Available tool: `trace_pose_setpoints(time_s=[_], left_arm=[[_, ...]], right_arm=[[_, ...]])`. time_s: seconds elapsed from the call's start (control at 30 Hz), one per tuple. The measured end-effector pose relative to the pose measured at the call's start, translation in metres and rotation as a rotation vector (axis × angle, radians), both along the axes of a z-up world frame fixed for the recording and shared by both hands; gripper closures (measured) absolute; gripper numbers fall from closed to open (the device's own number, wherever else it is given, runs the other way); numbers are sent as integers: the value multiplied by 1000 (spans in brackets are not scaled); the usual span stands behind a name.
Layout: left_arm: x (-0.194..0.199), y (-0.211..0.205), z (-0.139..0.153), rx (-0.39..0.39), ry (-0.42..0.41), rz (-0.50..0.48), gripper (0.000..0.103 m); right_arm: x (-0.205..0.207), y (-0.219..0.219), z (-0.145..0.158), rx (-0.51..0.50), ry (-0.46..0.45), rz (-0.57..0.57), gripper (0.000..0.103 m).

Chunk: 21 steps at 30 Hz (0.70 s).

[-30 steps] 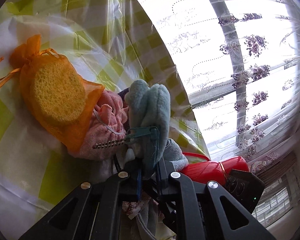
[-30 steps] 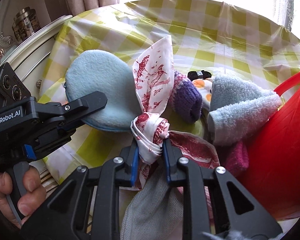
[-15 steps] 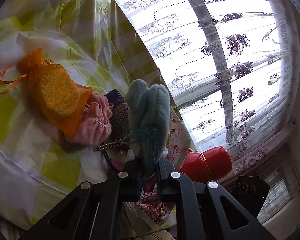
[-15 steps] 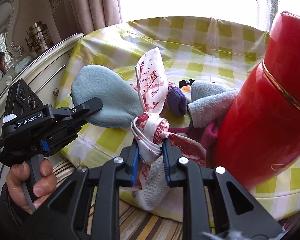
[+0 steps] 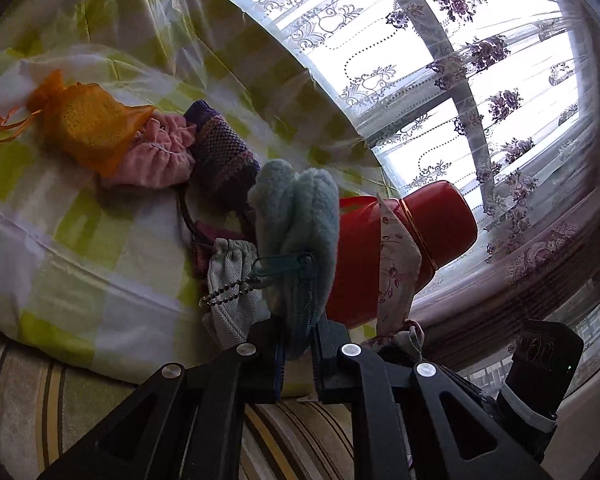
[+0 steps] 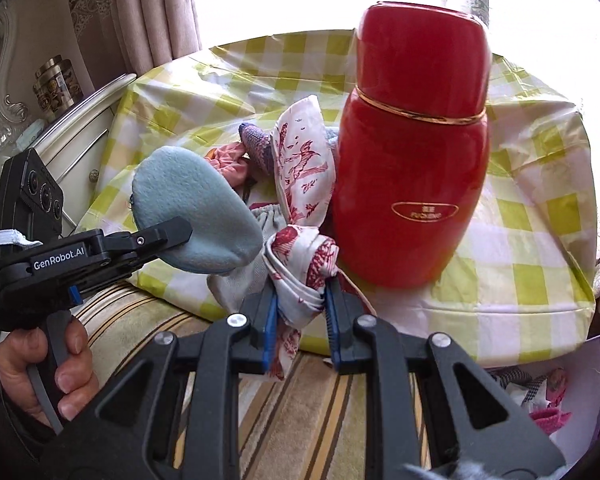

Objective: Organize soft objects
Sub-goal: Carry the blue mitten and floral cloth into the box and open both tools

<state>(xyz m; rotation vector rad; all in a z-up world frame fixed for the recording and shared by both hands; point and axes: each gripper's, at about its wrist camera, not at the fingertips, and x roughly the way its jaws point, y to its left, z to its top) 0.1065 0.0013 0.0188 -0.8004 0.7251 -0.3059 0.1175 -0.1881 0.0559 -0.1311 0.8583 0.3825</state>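
Note:
My left gripper (image 5: 298, 344) is shut on a fluffy light-blue pouch (image 5: 300, 224) with a ball chain, held up off the table edge; the pouch also shows in the right wrist view (image 6: 192, 216). My right gripper (image 6: 300, 312) is shut on a white cloth pouch with red print (image 6: 300, 168), lifted near the table's front edge. On the green-checked tablecloth (image 5: 80, 208) lie an orange mesh bag (image 5: 88, 124), a pink pouch (image 5: 156, 152), a purple knit pouch (image 5: 224, 156) and a grey herringbone pouch (image 5: 232, 276).
A tall red flask (image 6: 412, 152) stands on the table just right of the pouches. A striped surface (image 6: 300, 400) lies below the table edge. A white cabinet (image 6: 68, 136) is at the left. A white bag of soft items (image 6: 548, 392) sits at lower right.
Both grippers have pulled back and away from the table with their pouches still held. The flask and the pile of pouches now look farther off.

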Motion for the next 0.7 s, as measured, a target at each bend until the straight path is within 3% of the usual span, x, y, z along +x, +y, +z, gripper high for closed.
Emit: trace_pose_setpoints(time_s=[0.3,0.7], left_arm=[[-5,-71,16,78,3,-144,92],[-16,-171,34,96,-20,-396,92]], right_arm=[[-23,-71,11,-40,-11,-155,79],[-61,-186,28,-94,-33,-425,79]])
